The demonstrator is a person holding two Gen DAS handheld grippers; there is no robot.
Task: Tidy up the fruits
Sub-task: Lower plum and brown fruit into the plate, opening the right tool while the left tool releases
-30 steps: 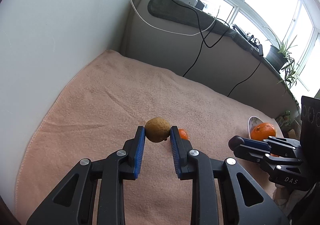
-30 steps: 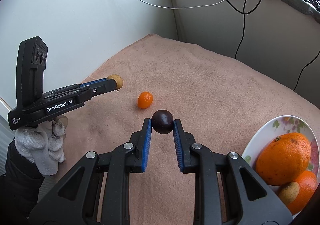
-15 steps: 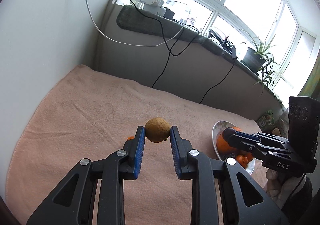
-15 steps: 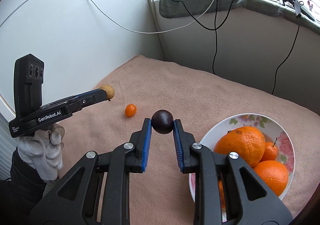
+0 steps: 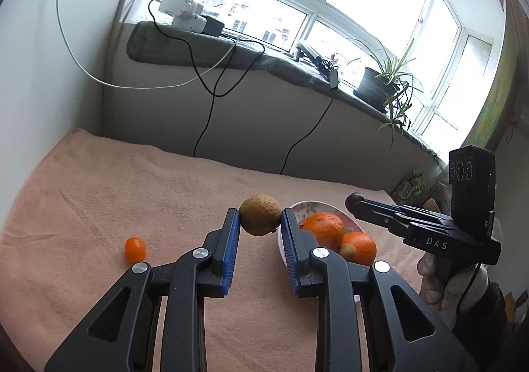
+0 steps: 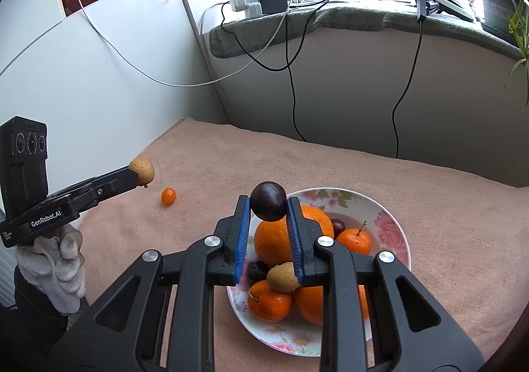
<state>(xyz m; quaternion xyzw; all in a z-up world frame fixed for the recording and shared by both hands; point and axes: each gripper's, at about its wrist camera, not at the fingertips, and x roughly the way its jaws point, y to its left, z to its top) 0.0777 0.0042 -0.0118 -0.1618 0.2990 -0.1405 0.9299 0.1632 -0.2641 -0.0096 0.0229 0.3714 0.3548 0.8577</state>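
Left wrist camera rides behind its own fingers, looking forward and slightly down over the pink towel [image 5: 99, 193] toward the window [image 5: 330, 8], the brown fruit [image 5: 260, 214] right up close. Right wrist camera sits likewise, tipped down over the floral bowl [image 6: 393, 233]. Both views share the bowl, the small orange fruit [image 5: 135, 249] and the sill, and each sees the other gripper from the side.

Soft, nappy peach cloth [image 6: 330, 167] is covering the table, a glossy glazed floral bowl [image 6: 393, 233] is gleaming, and ribbed blue pads [image 6: 243, 233] are lining matt black plastic fingers.
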